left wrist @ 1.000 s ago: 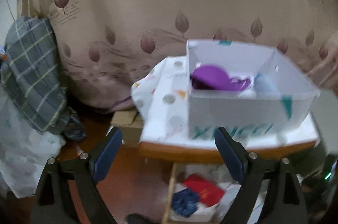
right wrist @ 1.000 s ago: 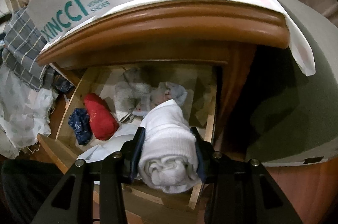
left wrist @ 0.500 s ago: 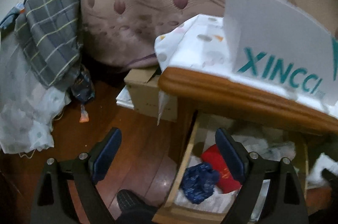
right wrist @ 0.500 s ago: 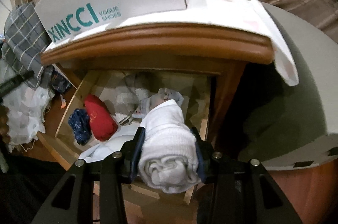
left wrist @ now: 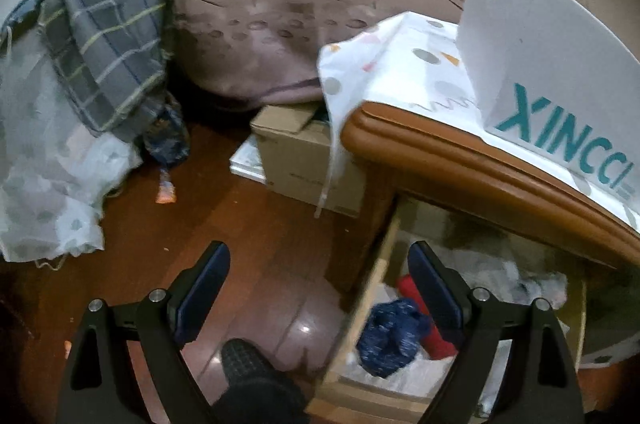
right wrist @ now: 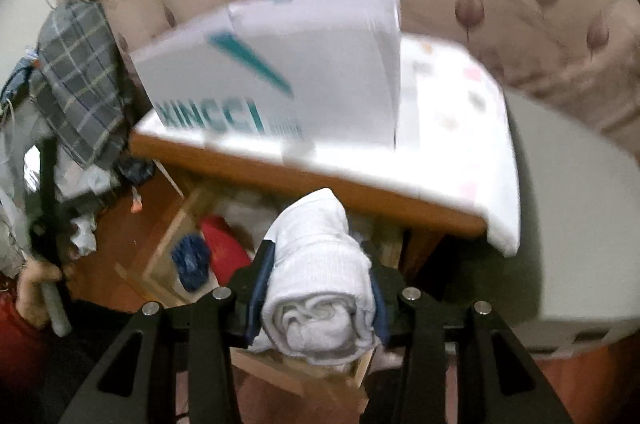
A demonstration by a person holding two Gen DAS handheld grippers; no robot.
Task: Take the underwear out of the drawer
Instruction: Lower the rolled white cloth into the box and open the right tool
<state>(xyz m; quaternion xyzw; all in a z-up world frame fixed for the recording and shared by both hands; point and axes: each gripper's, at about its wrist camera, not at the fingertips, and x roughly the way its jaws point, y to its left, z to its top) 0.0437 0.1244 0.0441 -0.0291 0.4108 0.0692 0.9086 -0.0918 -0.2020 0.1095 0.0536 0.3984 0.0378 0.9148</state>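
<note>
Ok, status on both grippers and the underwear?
Right gripper shut on white rolled underwear, above open drawer. Left gripper open, empty. Nothing blocking.

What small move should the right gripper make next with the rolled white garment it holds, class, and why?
Probably carry it up and forward over the white shoe box on the nightstand top. The right gripper is shut on the rolled white ribbed garment, above the open wooden drawer. The left gripper is open and empty, hovering over the drawer's side where a dark blue bundle lies.
</note>
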